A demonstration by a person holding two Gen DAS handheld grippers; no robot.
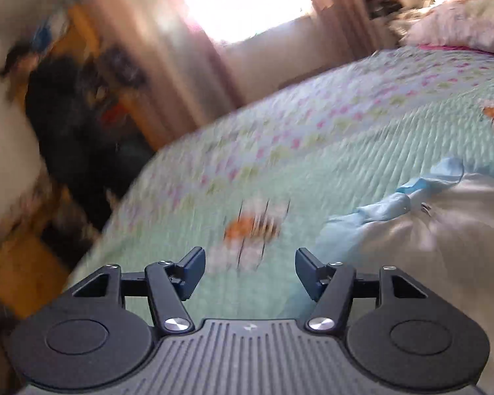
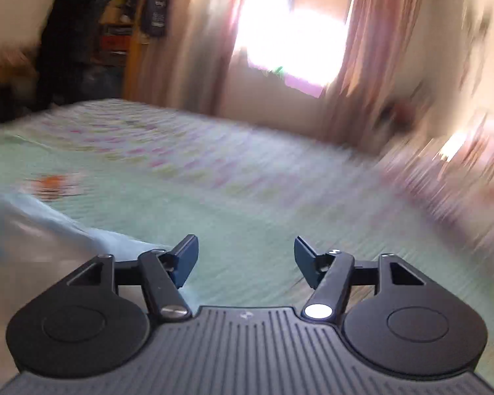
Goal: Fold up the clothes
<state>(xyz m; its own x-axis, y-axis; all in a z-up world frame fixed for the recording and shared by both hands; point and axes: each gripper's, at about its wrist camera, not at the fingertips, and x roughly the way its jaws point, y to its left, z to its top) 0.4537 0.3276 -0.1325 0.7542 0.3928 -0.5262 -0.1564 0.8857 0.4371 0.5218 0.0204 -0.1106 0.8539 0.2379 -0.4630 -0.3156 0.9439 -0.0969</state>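
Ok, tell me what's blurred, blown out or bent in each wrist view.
Left wrist view: the black two-finger left tool is sharp, the mint-green quilted bedspread motion-smeared, the window blown out white, the bed edge bowed by fisheye. Right wrist view: the right tool is crisp, streaking heaviest at right, and the window glares.

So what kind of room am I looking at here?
Most likely a bedroom in a home. A bed with a green quilted bedspread fills the view, a pillow lies at its far end, and pink curtains hang beside a bright window. A light blue garment lies on the bed.
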